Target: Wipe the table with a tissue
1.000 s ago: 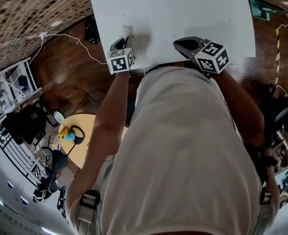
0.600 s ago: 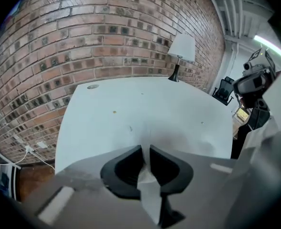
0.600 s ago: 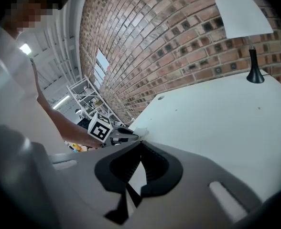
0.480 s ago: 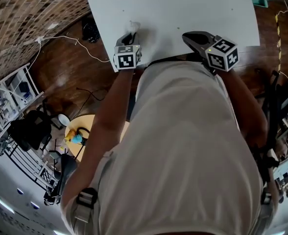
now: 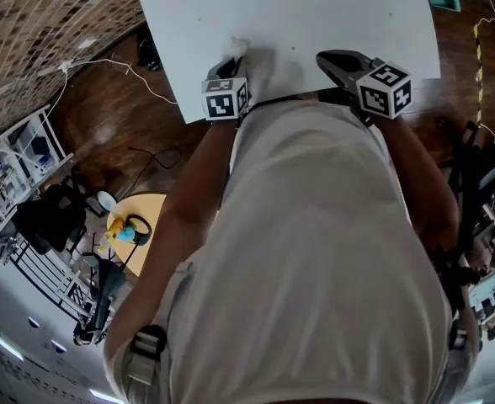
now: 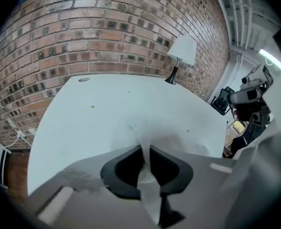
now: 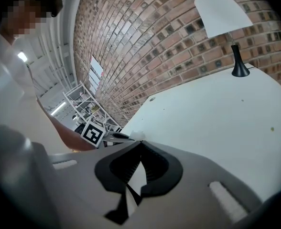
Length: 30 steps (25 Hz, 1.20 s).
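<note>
In the head view the person's body (image 5: 315, 251) covers the near edge of the table (image 5: 315, 7), and the far part of the table is cut off at the top. The tissue (image 5: 238, 47) is hard to see, white on white. It touches the table near that edge, pinched between the closed jaws of the left gripper (image 6: 146, 150). The right gripper (image 7: 140, 143) has its jaws together and holds nothing. I count one tissue, two grippers and one lamp (image 7: 225, 13).
</note>
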Available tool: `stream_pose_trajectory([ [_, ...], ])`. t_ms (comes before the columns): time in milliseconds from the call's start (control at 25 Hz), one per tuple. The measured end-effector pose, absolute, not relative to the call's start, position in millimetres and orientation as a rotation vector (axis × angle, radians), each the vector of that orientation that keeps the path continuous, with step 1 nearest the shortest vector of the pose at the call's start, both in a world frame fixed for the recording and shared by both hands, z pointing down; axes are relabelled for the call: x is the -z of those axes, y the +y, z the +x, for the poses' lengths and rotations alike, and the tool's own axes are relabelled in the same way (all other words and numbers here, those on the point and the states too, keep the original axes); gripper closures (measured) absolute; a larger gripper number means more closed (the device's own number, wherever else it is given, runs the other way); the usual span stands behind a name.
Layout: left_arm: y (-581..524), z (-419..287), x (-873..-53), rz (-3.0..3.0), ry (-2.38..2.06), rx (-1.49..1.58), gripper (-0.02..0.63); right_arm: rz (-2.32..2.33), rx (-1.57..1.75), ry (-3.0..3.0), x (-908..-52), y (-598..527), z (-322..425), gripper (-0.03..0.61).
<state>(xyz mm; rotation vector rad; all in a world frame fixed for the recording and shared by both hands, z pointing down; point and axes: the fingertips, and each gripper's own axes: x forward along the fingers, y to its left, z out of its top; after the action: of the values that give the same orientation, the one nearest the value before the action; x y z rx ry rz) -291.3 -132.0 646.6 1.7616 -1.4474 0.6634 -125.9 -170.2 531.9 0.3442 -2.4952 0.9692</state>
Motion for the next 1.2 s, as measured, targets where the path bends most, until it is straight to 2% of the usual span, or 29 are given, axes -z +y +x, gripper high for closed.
stream_pose_trajectory([
  [360, -147, -222, -644, 1.783, -1.422, -0.645, 0.572, 0.28, -0.957, -2.5, -528, -197, -90, 0.571],
  [840, -169, -141, -646, 1.905, -1.298, -0.844, 0.572, 0.123, -0.899, -2.51, -529, -216, -59, 0.571],
  [1080, -155, -93, -645, 2.001, -1.025, -0.774, 0.572, 0.103, -0.901, -2.504, -532, -225, -51, 0.571],
  [1200, -153, -92, -639, 1.937, -0.934, -0.635, 0.572, 0.1, -0.917, -2.511, -528, -227, -55, 0.571],
])
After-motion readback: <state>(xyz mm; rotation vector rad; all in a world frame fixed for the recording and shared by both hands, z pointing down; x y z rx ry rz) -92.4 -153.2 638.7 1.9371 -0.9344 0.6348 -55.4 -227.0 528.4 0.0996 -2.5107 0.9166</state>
